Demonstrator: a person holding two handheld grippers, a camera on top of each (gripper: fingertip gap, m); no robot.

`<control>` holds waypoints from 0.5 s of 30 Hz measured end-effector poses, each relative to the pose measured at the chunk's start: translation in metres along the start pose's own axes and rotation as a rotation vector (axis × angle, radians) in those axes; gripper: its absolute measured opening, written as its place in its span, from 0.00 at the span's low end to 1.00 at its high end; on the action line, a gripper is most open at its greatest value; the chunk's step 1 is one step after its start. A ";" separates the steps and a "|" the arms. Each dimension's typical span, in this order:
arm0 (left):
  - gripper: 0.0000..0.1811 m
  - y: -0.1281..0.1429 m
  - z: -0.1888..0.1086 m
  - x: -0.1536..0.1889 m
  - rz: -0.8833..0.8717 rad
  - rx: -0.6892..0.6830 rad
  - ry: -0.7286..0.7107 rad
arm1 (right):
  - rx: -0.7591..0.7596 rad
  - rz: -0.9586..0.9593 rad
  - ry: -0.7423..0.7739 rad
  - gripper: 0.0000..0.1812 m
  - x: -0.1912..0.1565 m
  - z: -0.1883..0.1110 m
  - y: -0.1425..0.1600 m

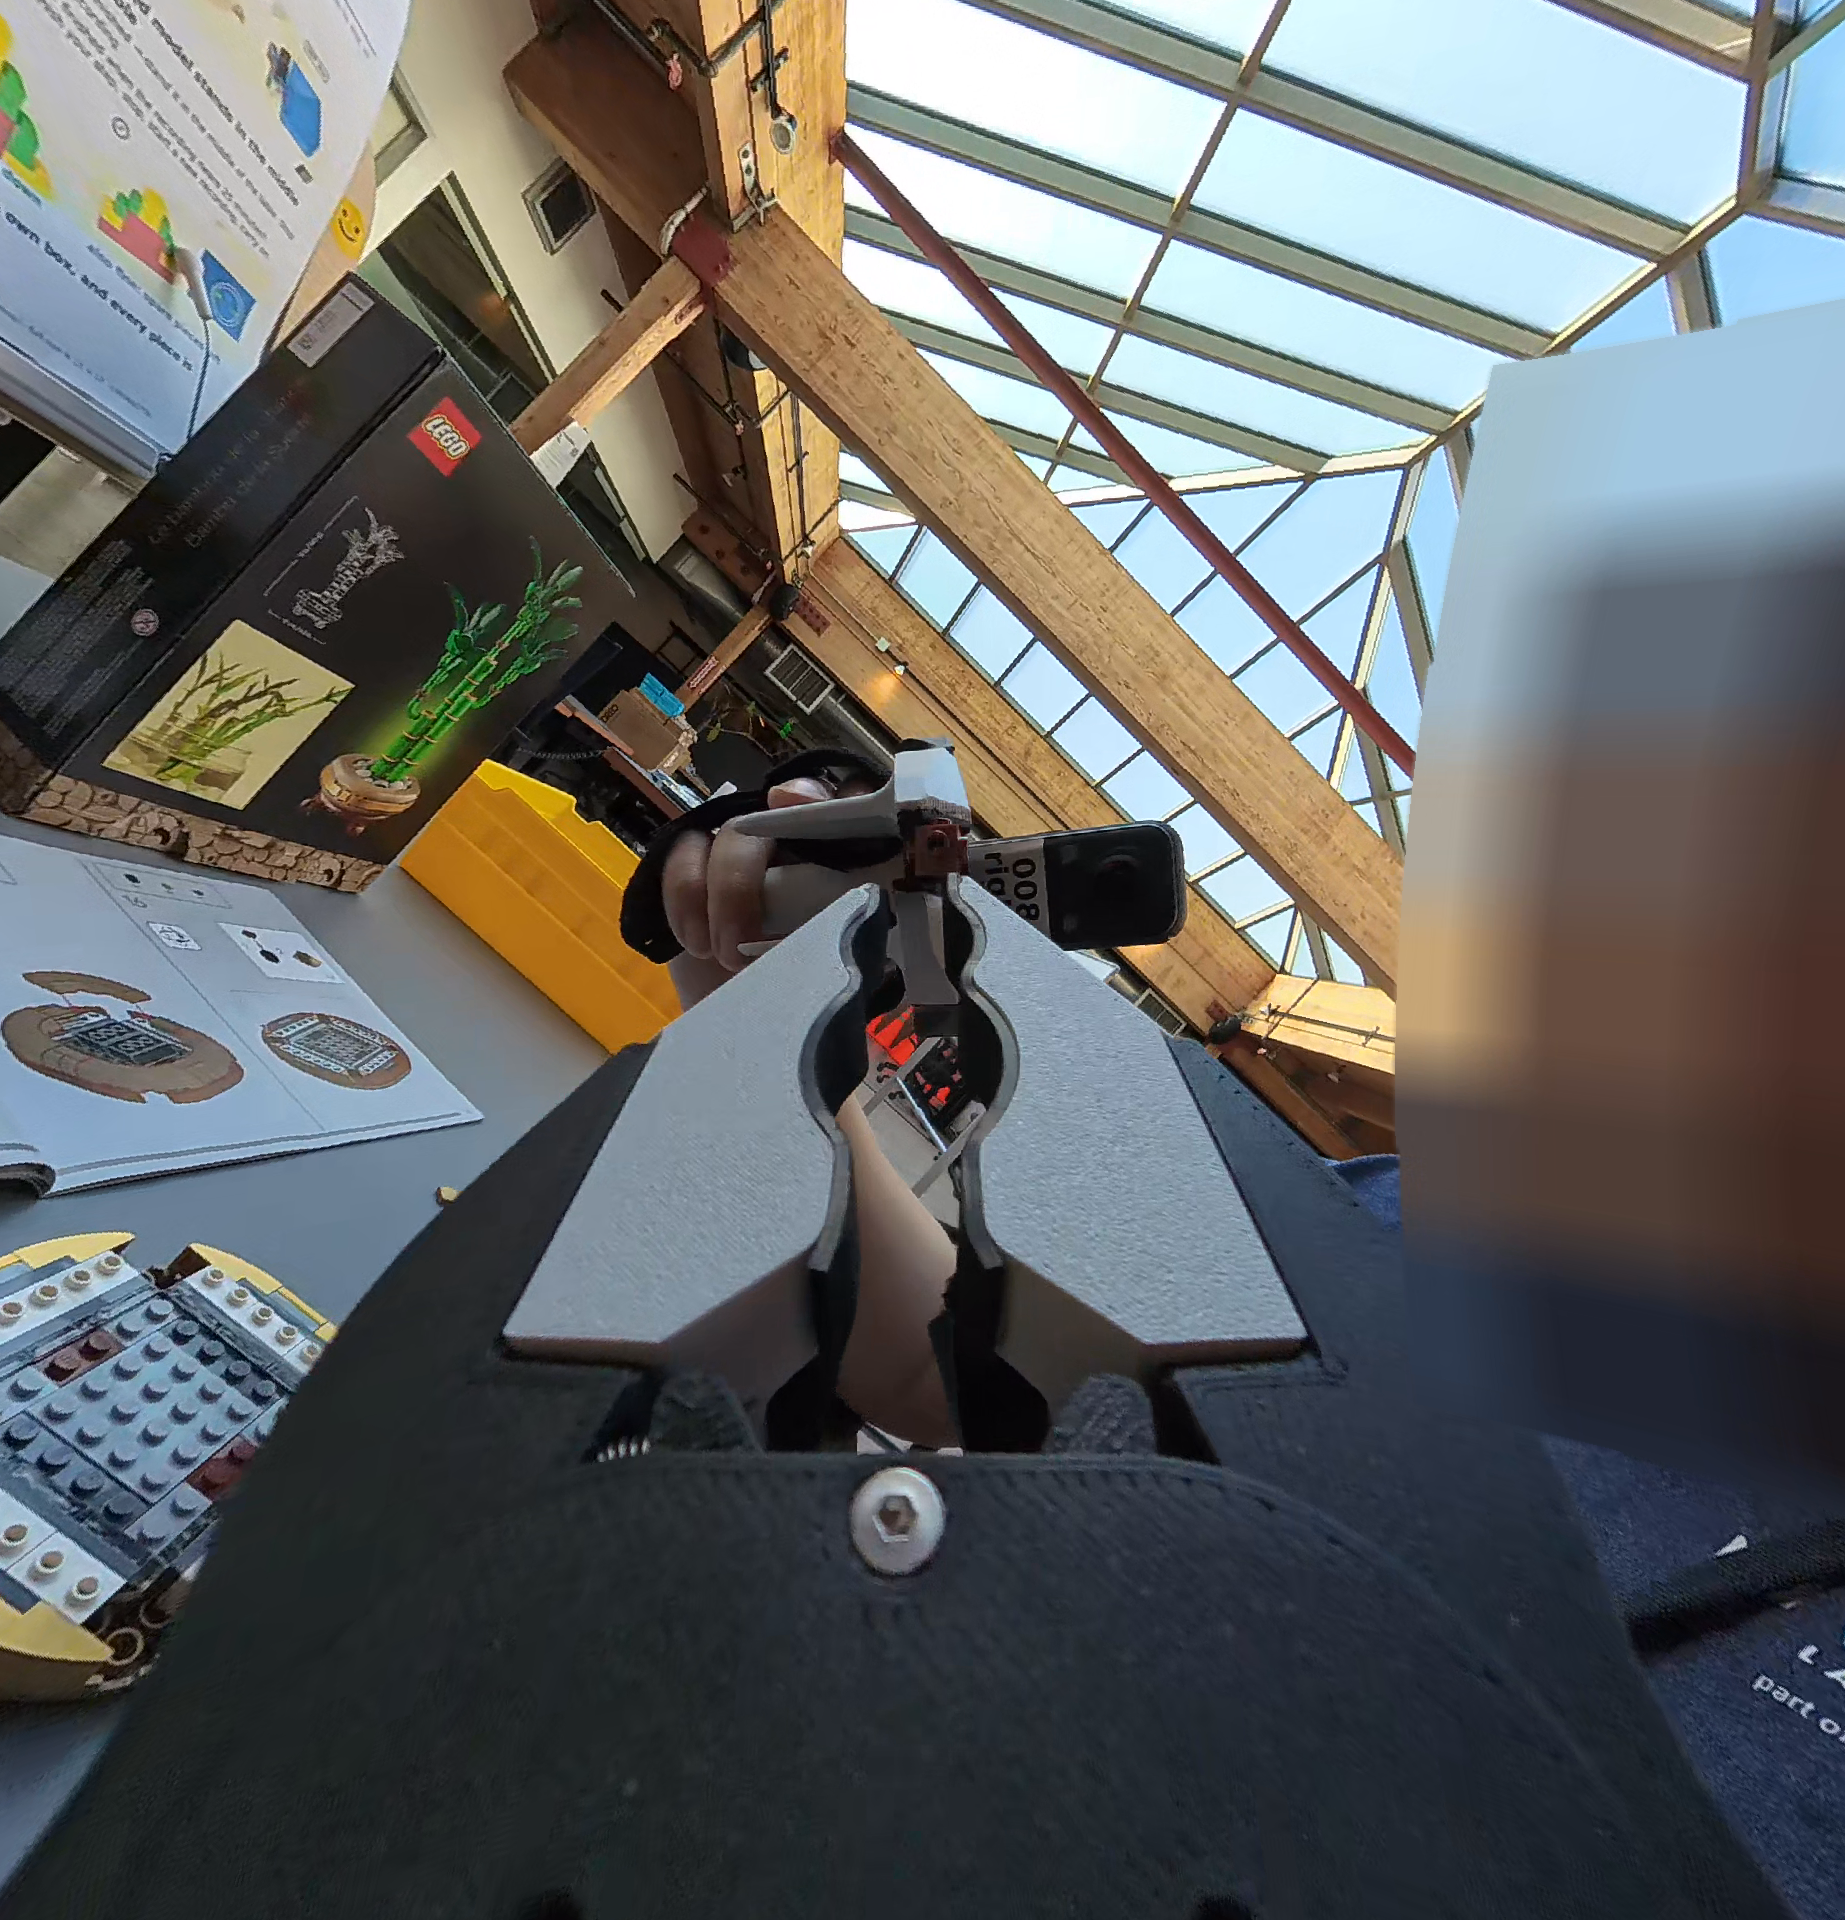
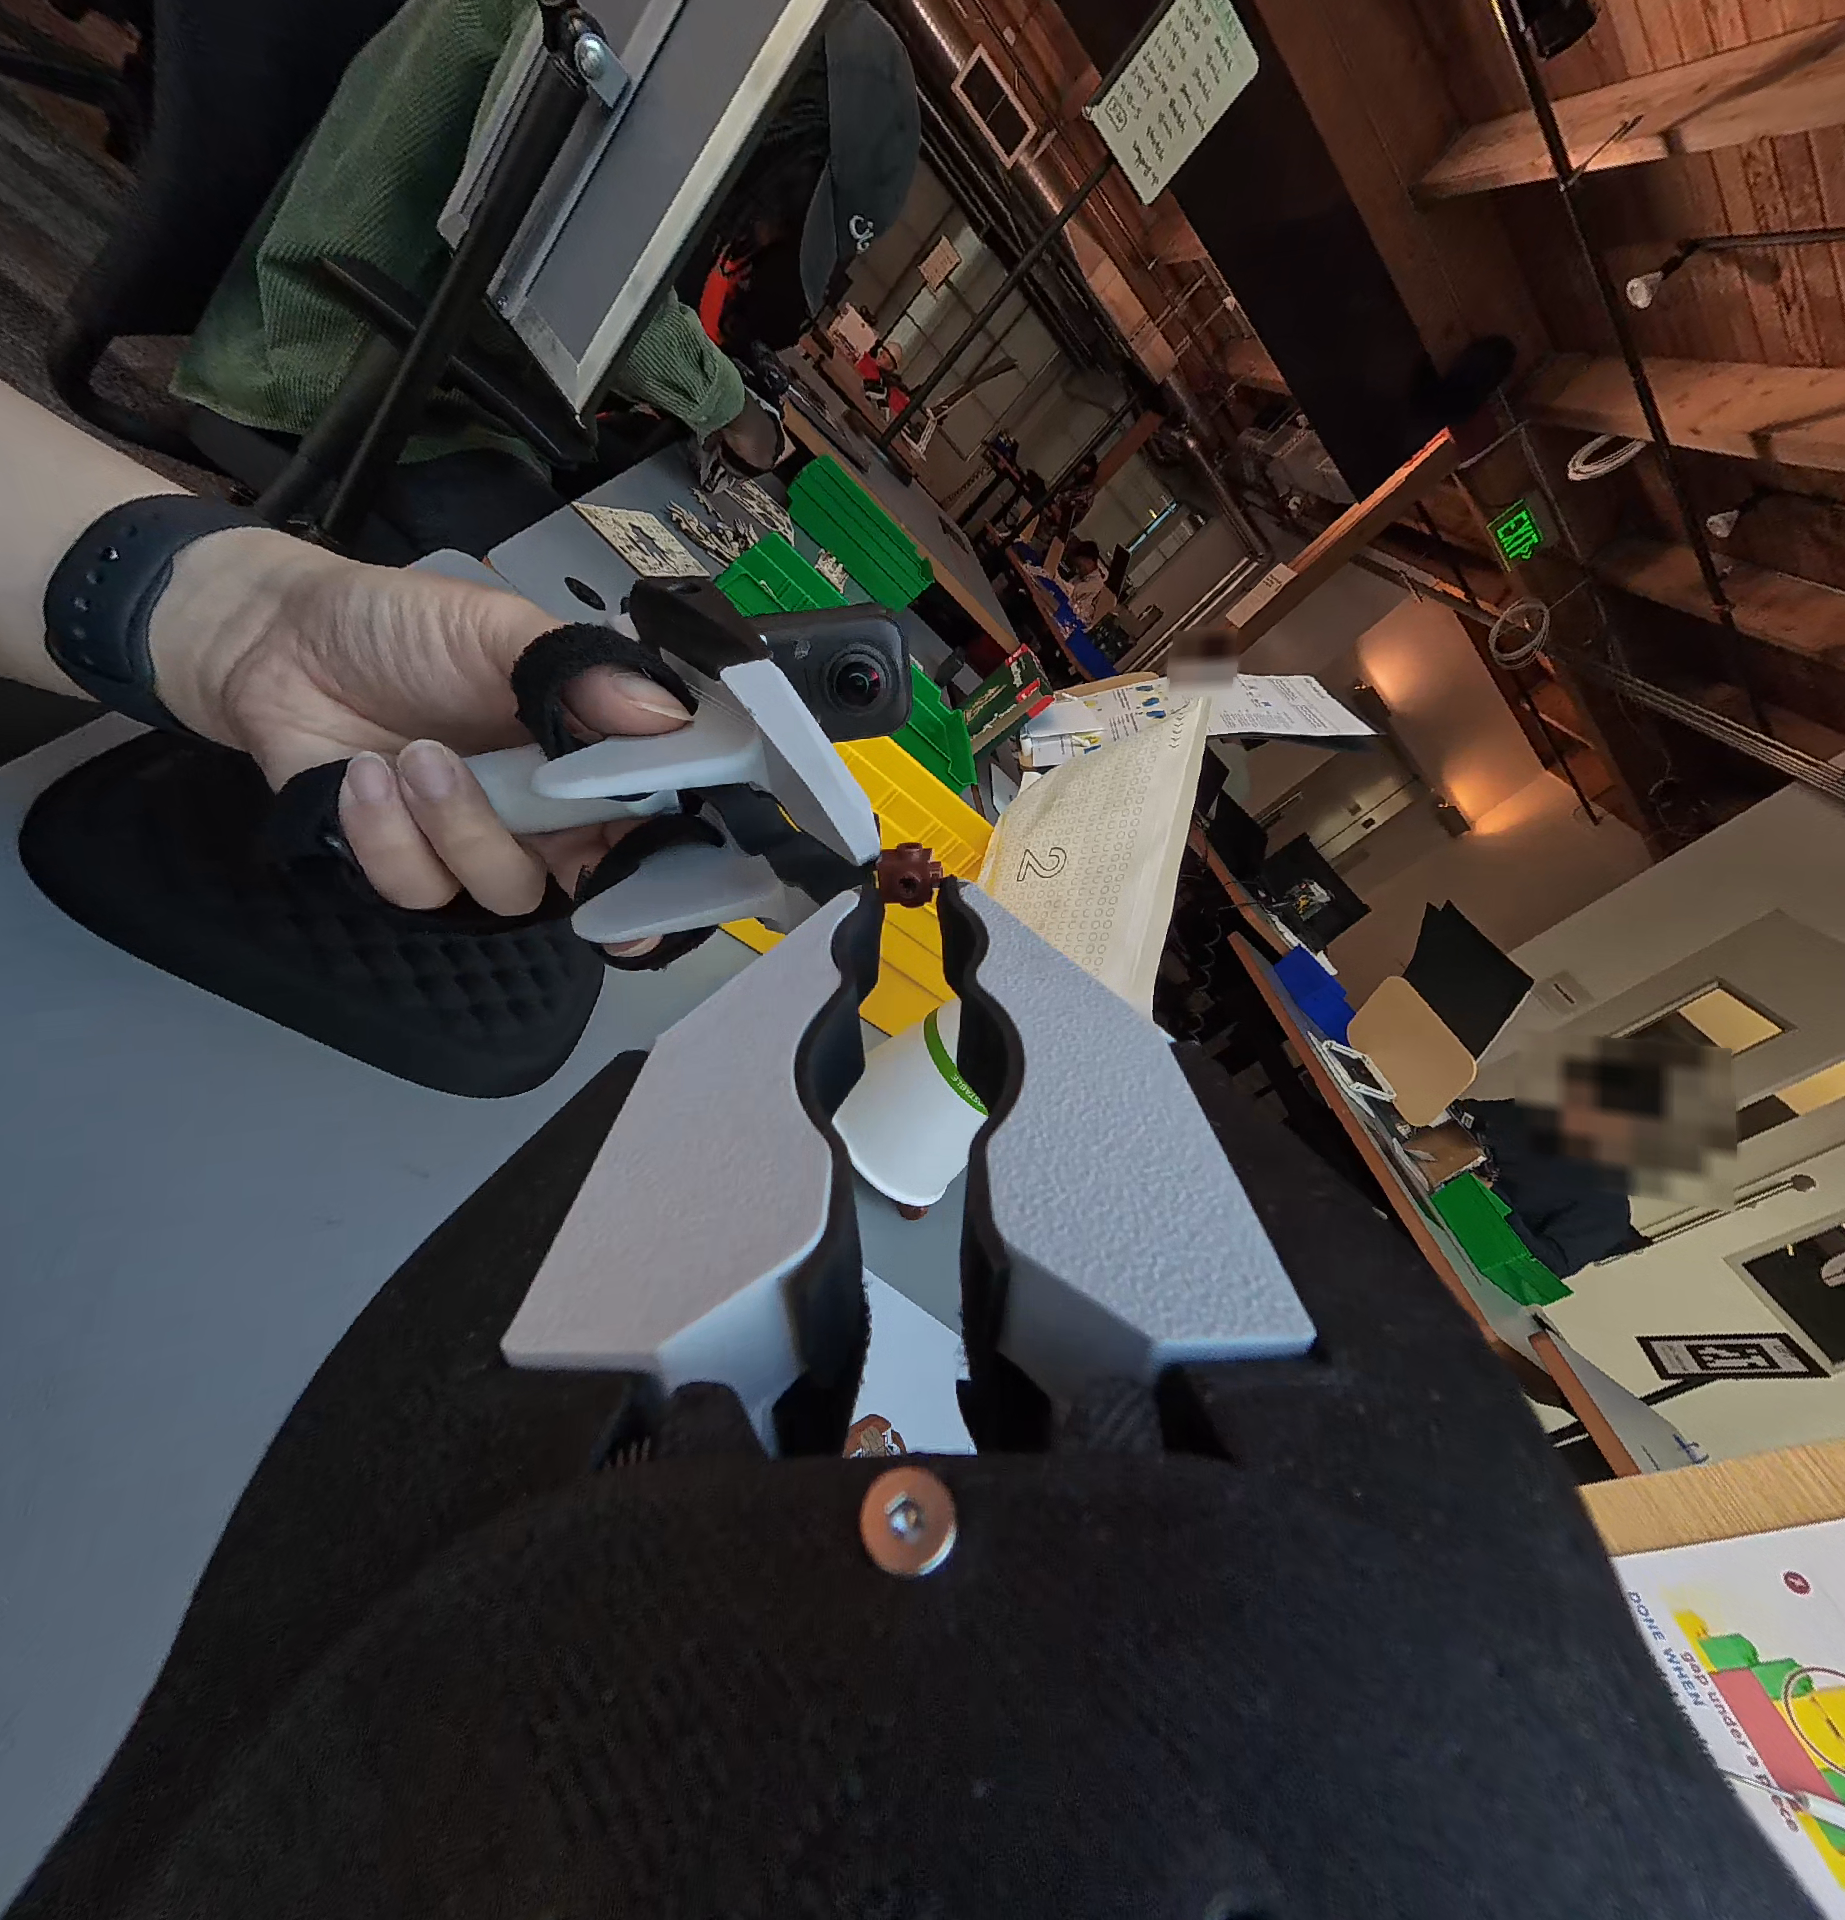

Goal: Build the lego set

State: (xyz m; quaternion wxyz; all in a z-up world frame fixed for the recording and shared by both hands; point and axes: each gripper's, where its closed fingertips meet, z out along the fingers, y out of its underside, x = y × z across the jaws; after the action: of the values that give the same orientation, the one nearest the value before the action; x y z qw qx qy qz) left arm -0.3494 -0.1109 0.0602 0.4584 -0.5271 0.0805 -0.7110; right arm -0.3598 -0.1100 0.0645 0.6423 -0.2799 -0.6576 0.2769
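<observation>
Nearest in the left wrist view, the left gripper (image 1: 913,894) has its grey fingers closed together on a small reddish-brown piece (image 1: 937,844), raised above the table; the right gripper (image 2: 905,891) pinches the same piece (image 2: 905,873) from the opposite side. Low at left lies the partly built round base (image 1: 97,1403), studs up, on the grey table (image 1: 378,1205). Beyond it the instruction booklet (image 1: 201,1018) lies open, then a yellow bin (image 1: 544,883), contents hidden, and the black set box (image 1: 305,644).
</observation>
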 end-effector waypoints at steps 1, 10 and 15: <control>0.04 0.000 0.000 0.001 -0.001 0.001 0.009 | 0.004 0.002 -0.002 0.06 0.000 0.000 0.000; 0.06 -0.003 0.000 0.003 0.008 0.016 0.026 | 0.003 0.008 0.001 0.06 0.000 0.000 0.001; 0.05 -0.004 -0.001 -0.001 0.047 0.008 -0.020 | -0.010 0.002 0.008 0.06 0.001 0.001 0.004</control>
State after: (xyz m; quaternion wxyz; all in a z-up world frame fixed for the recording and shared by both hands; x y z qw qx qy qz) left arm -0.3520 -0.1080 0.0614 0.4779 -0.5302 0.0856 -0.6951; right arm -0.3610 -0.1069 0.0624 0.6434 -0.2849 -0.6559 0.2733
